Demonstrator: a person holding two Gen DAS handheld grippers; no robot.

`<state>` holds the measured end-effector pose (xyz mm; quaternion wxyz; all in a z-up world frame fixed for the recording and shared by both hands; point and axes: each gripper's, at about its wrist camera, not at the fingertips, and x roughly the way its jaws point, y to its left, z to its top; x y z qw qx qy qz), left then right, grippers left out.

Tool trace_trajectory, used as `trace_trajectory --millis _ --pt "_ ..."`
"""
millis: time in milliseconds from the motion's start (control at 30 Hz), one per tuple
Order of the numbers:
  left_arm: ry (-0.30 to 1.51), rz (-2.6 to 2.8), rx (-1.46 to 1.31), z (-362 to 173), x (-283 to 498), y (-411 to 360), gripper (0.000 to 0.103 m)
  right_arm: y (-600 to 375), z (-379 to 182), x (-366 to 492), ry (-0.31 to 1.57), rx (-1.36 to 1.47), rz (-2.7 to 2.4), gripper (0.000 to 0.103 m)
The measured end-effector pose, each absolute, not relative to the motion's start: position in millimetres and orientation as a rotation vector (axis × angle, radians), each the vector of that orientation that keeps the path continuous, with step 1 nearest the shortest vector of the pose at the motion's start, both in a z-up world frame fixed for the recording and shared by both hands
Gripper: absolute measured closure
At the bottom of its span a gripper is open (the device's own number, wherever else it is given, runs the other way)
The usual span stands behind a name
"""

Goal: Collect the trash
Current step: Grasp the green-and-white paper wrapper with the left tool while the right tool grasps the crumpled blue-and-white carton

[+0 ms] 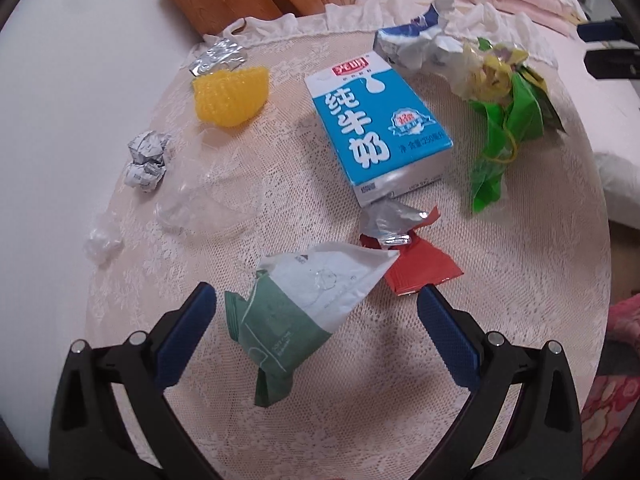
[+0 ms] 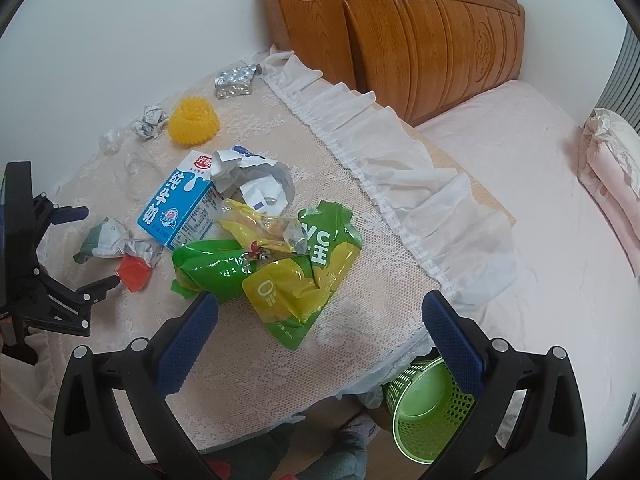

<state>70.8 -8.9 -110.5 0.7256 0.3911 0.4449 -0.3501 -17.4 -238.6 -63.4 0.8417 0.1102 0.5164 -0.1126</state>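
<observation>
The left tongs [image 1: 316, 308] stand wide apart and empty over the worktop [image 1: 500, 300], a green-and-white wrapper [image 1: 296, 312] lying between their blue pads with a red wrapper [image 1: 420, 272] just beside the right pad. The right tongs [image 2: 320, 316] are likewise wide and hold nothing, a green-and-yellow pouch [image 2: 280, 272] lying just ahead between them near the worktop's frilled edge. Beyond lie a blue milk carton [image 1: 380, 124], crumpled paper [image 1: 416, 44] and a yellow foam net [image 1: 230, 94]; a green basket [image 2: 428, 408] stands below the worktop's near corner.
</observation>
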Motion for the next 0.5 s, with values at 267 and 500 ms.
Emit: trace_trajectory --millis 267,500 --pt "1.017 -0.815 0.824 -122 83 7 0.041 -234 -72 24 1.103 0.227 -0.134 0.002" --pt "1.091 -0.754 0.633 -111 105 28 0.068 -235 -81 84 1.134 0.149 -0.060 0.002"
